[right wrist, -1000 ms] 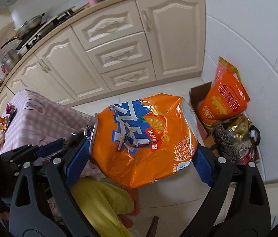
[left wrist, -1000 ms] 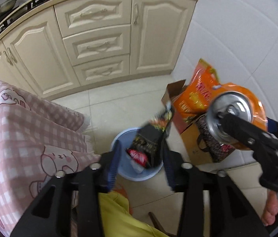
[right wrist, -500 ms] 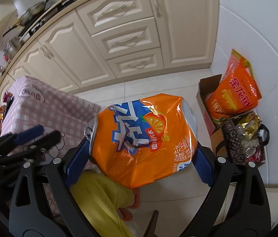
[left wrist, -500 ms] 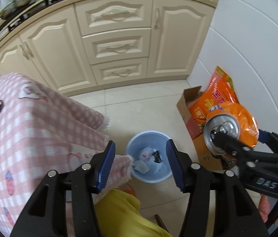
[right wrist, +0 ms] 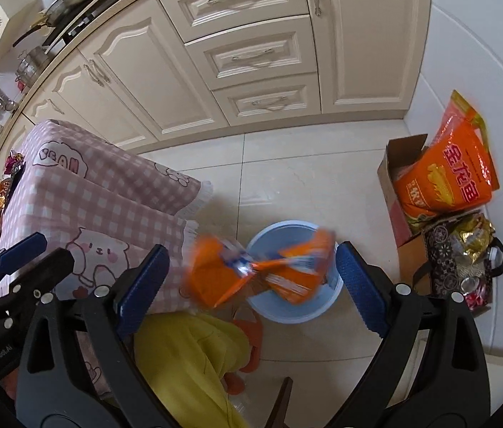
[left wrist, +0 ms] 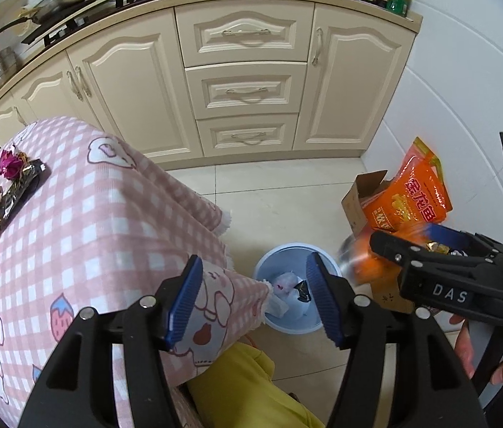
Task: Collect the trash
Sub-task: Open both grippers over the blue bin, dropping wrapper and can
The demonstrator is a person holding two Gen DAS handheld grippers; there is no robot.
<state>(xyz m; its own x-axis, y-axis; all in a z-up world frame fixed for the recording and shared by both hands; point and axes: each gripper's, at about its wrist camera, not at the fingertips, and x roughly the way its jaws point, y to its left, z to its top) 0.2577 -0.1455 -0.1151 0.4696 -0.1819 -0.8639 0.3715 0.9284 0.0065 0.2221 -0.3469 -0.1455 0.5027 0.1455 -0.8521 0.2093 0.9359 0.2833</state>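
Left claw (left wrist: 255, 297) opening, nothing between pads, above blue bin (left wrist: 296, 287). Right claw (right wrist: 251, 285) wide; blurred orange can (right wrist: 262, 273) loose between pads over bin. "DAS" legible on right claw body; "GenRobot.AI" on left.

Two wrist cameras, both looking steeply down at the floor

Each sits behind its own fingers, above the blue bin (left wrist: 292, 290) (right wrist: 294, 306); both views share the bin, the pink checked tablecloth (left wrist: 101, 221) (right wrist: 108, 192) left of it, and the cream cabinets (left wrist: 244, 82) (right wrist: 251, 53) beyond.

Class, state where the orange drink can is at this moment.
In the right wrist view, the orange can is a blur between the open right tongs, over the blue bin.
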